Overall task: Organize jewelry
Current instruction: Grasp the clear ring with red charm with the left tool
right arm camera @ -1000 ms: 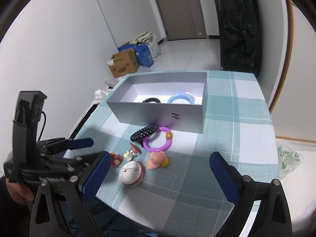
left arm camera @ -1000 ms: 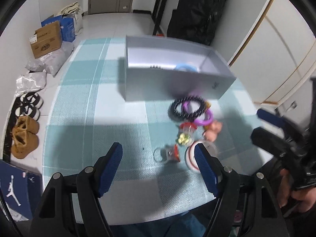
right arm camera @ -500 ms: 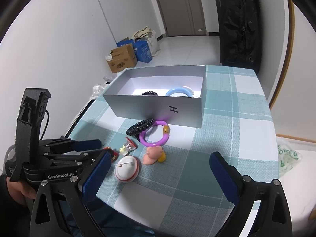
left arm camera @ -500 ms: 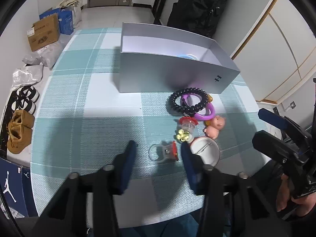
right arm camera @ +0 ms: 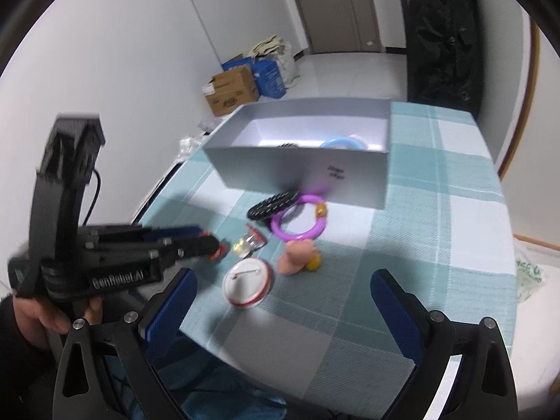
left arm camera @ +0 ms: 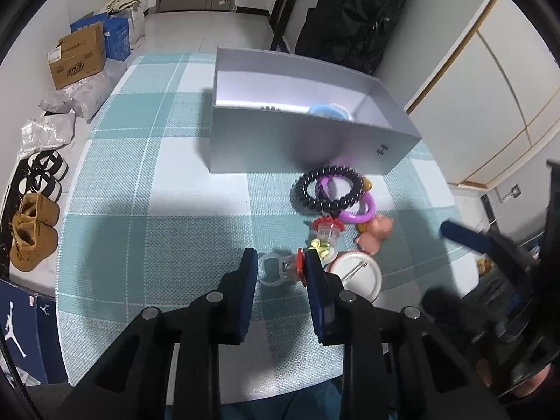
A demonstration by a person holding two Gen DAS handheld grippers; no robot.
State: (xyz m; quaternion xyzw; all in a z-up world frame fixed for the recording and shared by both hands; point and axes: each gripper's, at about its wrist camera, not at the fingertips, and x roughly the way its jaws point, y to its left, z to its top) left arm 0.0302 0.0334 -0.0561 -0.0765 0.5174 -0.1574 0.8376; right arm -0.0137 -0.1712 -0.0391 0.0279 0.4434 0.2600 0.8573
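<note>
In the left wrist view my left gripper (left arm camera: pixel 280 269) has its jaws closing on a clear ring charm with a red piece (left arm camera: pixel 280 271), and both blue pads touch its sides. Just right of it lie a white round badge (left arm camera: pixel 360 276), a small red-capped charm with yellow beads (left arm camera: pixel 325 241), a pink pig figure (left arm camera: pixel 374 234), a purple ring (left arm camera: pixel 364 213) and a black bead bracelet (left arm camera: pixel 308 189). Behind them the grey box (left arm camera: pixel 308 147) holds a blue bangle (left arm camera: pixel 329 110). My right gripper (right arm camera: pixel 283 280) hangs open above the badge (right arm camera: pixel 248 287), holding nothing.
The checked teal cloth (left arm camera: pixel 157 182) covers the table, whose near edge runs just under both grippers. Cardboard boxes (left arm camera: pixel 77 56), bags and shoes (left arm camera: pixel 31 231) lie on the floor at left. A black bag (left arm camera: pixel 353 14) stands behind the box.
The left jaws went from wide open to closed around the clear ring charm. The right gripper stayed open and shifted only slightly.
</note>
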